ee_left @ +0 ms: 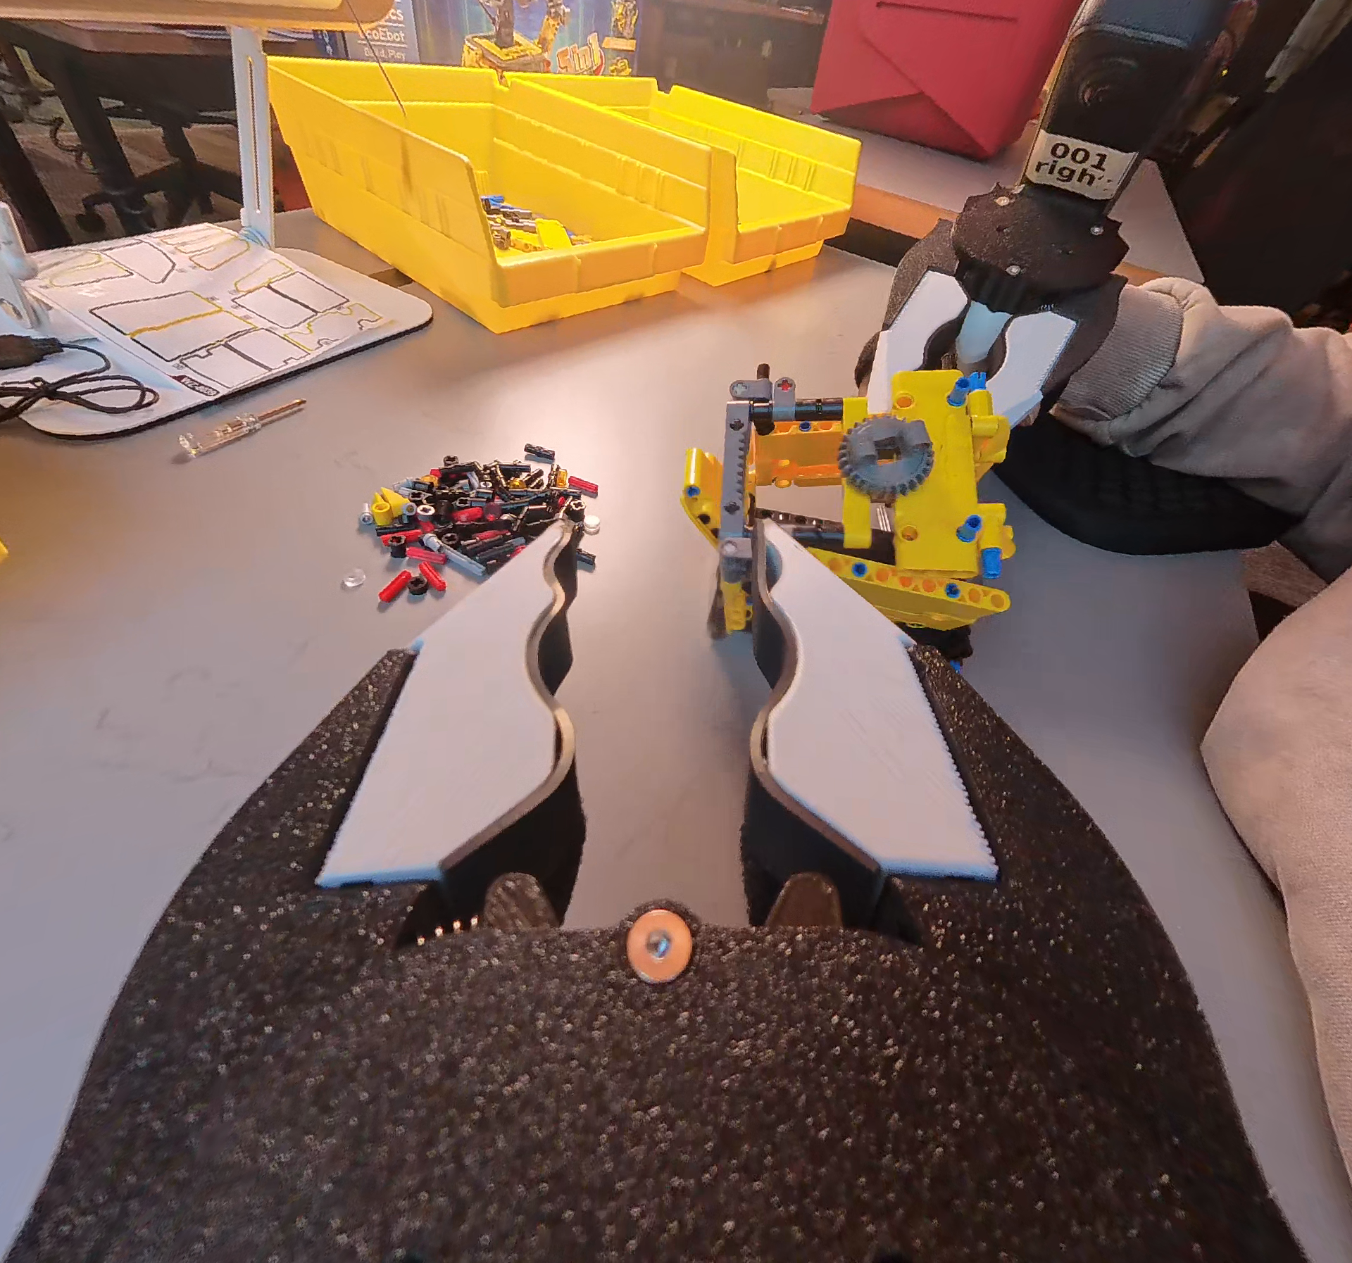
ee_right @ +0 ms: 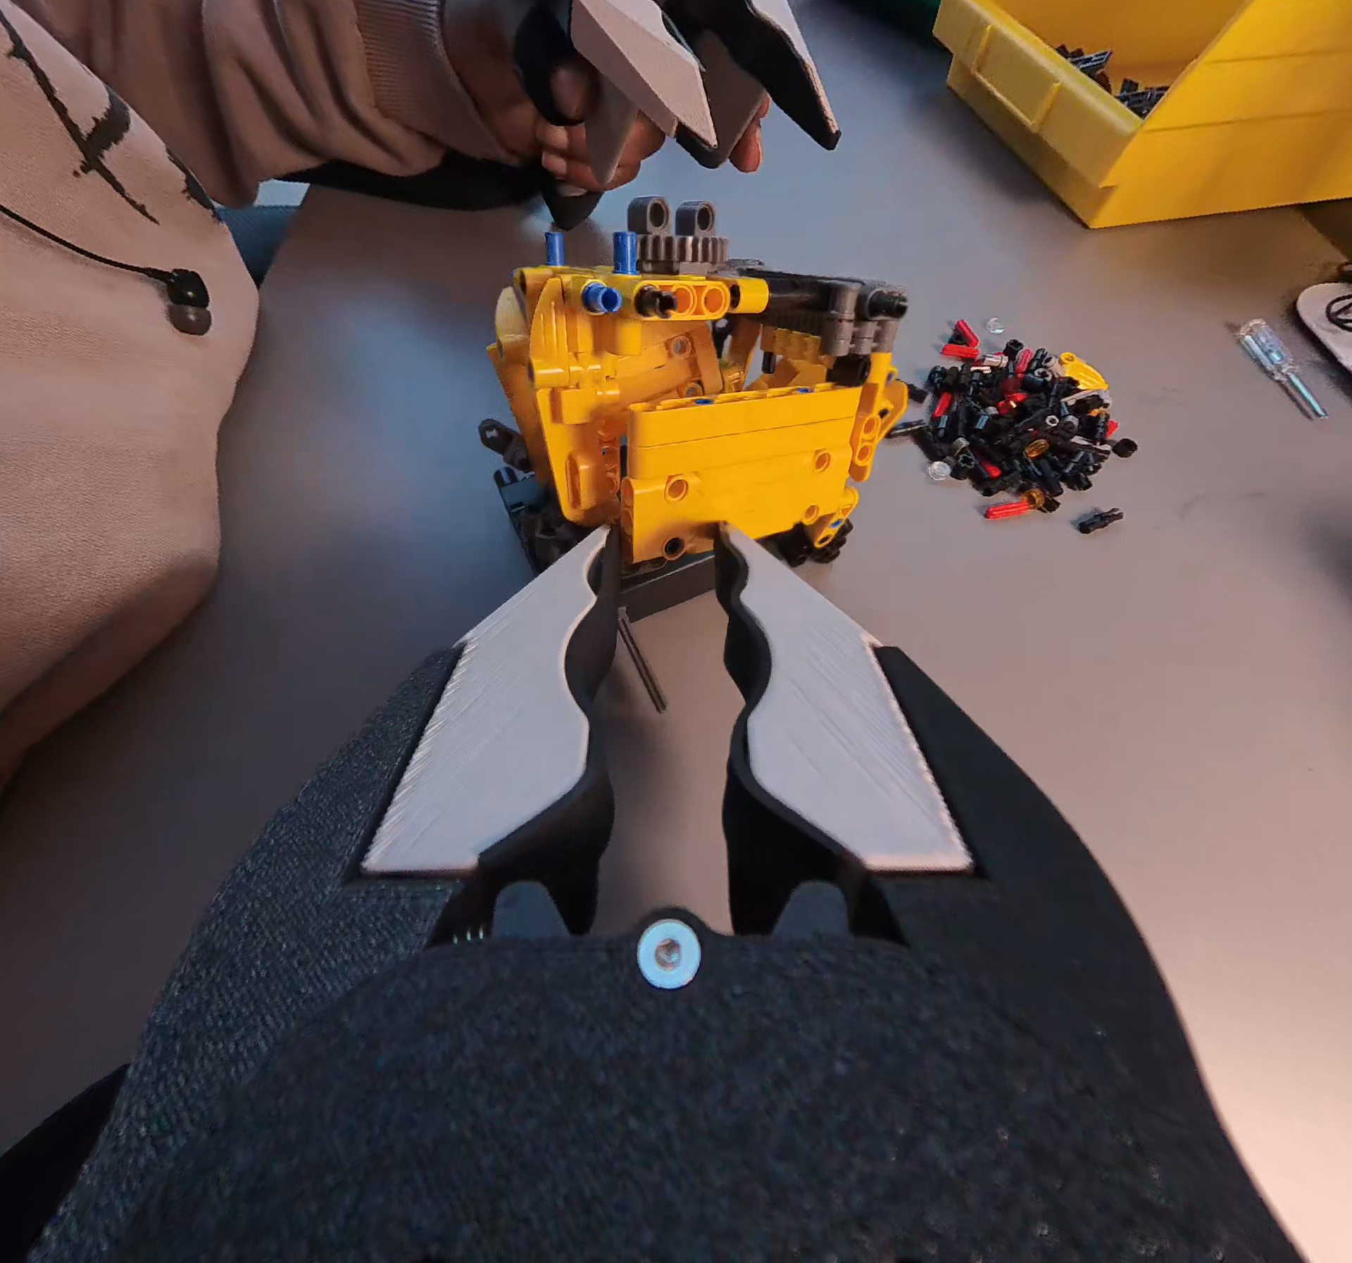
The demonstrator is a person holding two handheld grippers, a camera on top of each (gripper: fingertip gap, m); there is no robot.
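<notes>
Your right gripper (ee_right: pixel 662 533) had its fingers partly spread across the near lower edge of the yellow brick model (ee_right: pixel 695 416), tips touching or just short of it; whether it truly held, I cannot tell. Your left gripper (ee_left: pixel 662 533) hung empty, fingers apart, right tip just beside the model's grey rack (ee_left: pixel 735 489), pile of small pins (ee_left: pixel 483 511) to the left, yellow bins (ee_left: pixel 585 204) far on the grey table (ee_left: pixel 219 643). Steadying was best done low on the solid block, clear of the grey gear (ee_left: pixel 885 456).

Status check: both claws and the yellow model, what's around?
Left claw open, at model's grey rack side. Right claw open, tips at model's base. Parts pile beside, bins behind.
</notes>
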